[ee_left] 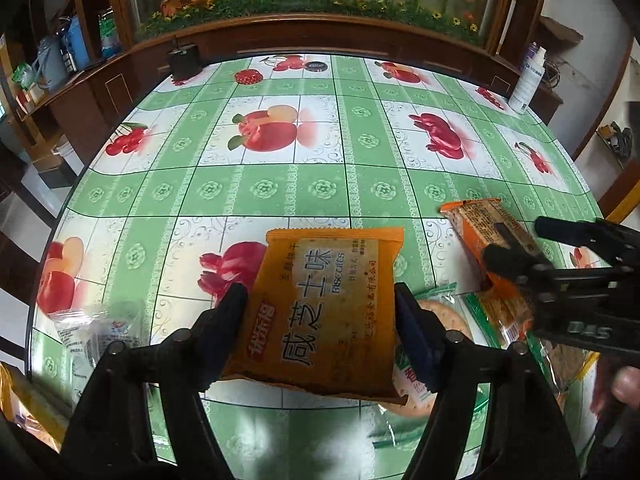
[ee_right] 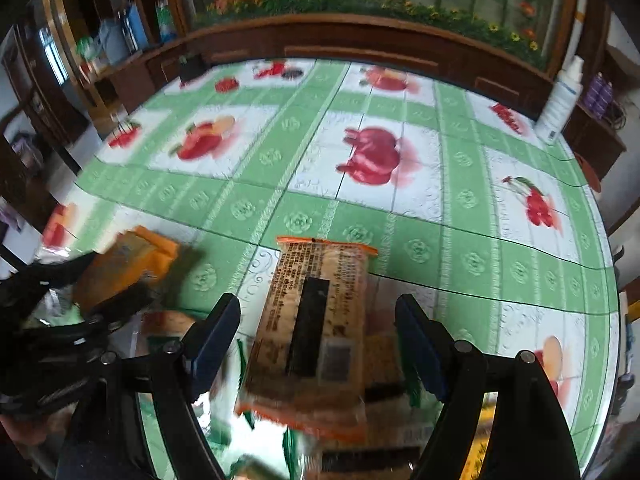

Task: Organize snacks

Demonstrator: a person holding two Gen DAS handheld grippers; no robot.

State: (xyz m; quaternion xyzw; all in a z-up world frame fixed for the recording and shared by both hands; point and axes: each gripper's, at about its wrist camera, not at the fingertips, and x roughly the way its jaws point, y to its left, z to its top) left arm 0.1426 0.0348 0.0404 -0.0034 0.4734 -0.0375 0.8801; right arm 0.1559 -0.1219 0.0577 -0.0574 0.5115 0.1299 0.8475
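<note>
Gripping orange biscuit pack (ee_left: 320,312), left gripper (ee_left: 320,316), right gripper (ee_right: 318,328) wide around another pack (ee_right: 316,320)

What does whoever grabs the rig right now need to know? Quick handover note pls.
Left claw: shut on the orange biscuit pack, lifted over the table.
Right claw: fingers either side of the second orange pack; view is blurred, so grip unclear.
Green-wrapped crackers and a clear-wrapped snack lie at the near edge.
Done: nothing visibly sorted.
Left: place both packs, then group the rest.
</note>
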